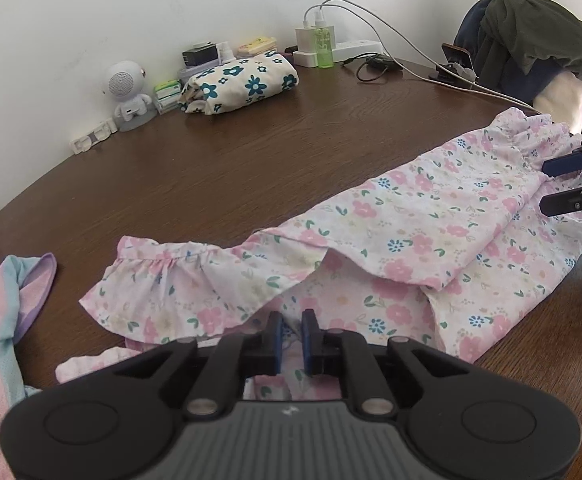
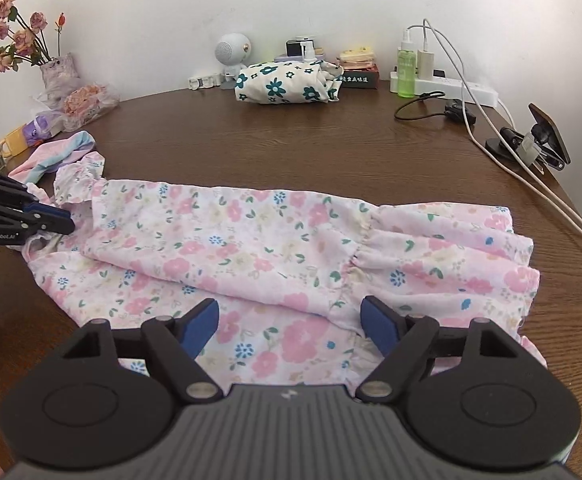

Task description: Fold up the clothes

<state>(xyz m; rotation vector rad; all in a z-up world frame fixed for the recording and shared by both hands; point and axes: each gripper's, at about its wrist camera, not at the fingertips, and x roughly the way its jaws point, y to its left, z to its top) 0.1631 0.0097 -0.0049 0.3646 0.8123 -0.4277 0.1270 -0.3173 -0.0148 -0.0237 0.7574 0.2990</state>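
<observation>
Two claws tilt down: left claw (image 1: 292, 330) pinching floral dress (image 1: 431, 216), right claw (image 2: 291, 320) wide, empty.

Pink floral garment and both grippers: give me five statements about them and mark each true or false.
1. The pink floral garment lies on a brown wooden table. True.
2. The right gripper is clamped shut on the cloth. False: its jaws stand wide apart over the cloth.
3. The left gripper has its jaws nearly together on the garment's fabric. True.
4. The cream bundle with teal flowers lies on top of the pink garment. False: it sits apart, near the wall.
5. A green bottle stands by the power strip. True.
</observation>
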